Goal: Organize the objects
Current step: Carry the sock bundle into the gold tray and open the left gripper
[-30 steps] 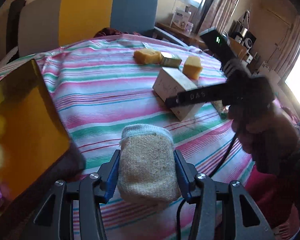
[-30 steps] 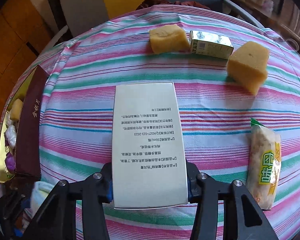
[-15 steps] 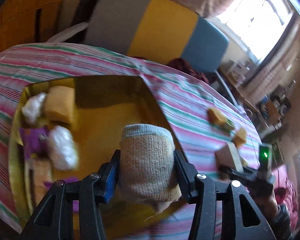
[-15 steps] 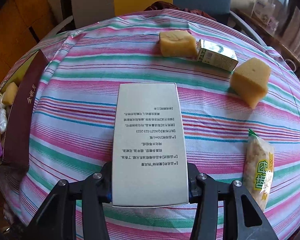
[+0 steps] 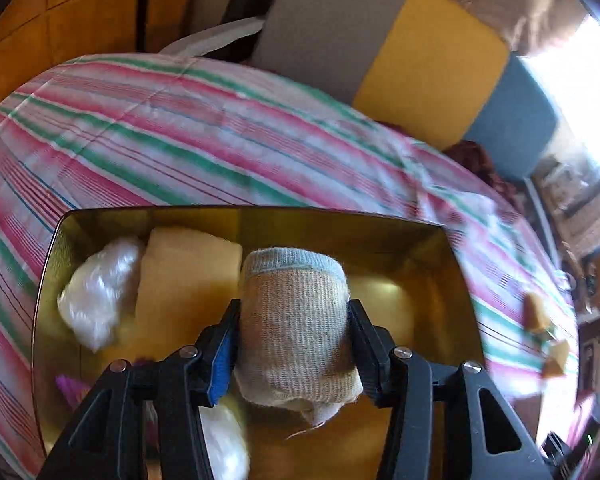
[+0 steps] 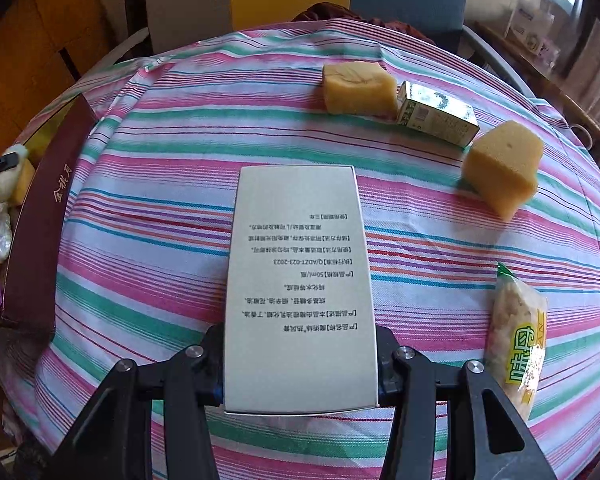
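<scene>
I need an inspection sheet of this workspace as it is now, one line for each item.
Surface: striped tablecloth.
Job's things: rolled sock, white carton, two sponges, green box, snack packet, gold tray partly filled.
Clutter: nothing seen.
Grippers: left gripper shut on the sock over the tray; right gripper shut on the carton.
Cables: nothing seen.
Surroundings: chair, window.

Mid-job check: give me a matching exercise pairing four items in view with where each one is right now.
Items:
1. rolled beige sock
2. white printed carton
3. small green foil box
4. clear snack packet

Places:
A. between two yellow sponges
B. on cloth right of the carton
C. in left gripper, over gold tray
D. in right gripper

Pairs: 1-C, 2-D, 3-A, 4-B
</scene>
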Tool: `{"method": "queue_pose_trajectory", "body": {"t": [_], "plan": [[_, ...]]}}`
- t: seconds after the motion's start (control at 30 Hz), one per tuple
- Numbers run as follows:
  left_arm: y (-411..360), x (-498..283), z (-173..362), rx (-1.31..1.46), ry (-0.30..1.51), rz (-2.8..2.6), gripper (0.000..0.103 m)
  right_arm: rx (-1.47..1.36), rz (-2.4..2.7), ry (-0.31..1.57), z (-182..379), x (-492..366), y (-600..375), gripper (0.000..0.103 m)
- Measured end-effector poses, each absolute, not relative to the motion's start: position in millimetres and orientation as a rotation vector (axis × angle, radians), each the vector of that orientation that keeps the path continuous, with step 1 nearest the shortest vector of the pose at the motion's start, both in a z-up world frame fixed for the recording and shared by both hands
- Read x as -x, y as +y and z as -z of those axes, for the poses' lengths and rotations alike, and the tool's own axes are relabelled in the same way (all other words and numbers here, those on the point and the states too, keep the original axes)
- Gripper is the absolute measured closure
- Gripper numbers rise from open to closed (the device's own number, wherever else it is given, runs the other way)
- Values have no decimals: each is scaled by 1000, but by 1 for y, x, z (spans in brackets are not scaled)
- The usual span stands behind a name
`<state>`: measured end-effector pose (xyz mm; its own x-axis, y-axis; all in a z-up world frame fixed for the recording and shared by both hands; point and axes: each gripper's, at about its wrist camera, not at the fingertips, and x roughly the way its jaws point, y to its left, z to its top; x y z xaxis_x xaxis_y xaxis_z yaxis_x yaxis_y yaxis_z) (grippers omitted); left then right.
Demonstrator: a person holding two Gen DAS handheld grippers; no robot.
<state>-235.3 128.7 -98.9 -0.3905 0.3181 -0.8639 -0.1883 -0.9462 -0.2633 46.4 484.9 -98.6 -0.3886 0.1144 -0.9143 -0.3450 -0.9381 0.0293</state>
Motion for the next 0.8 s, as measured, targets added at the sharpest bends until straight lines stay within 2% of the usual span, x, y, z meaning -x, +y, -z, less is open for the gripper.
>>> {"method": "queue_pose_trajectory", "body": {"t": [0.23, 0.3, 0.37, 0.57, 0.8], "plan": [[131, 254, 113, 1551, -126, -2425, 49, 1549, -2391, 306, 99, -45, 485, 52], [129, 252, 108, 1540, -155, -2414, 43, 1549, -2391, 310, 99, -46, 486, 52], [127, 248, 98, 1508, -164, -2421, 30, 1550, -2391, 310, 99, -45, 486, 52], [114, 225, 65, 1417, -147, -2444, 29, 1545, -2390, 309, 100, -44, 486, 52], [96, 150, 32, 1259, 5, -2533, 30, 1526, -2386, 280, 100, -45, 483, 52]]}}
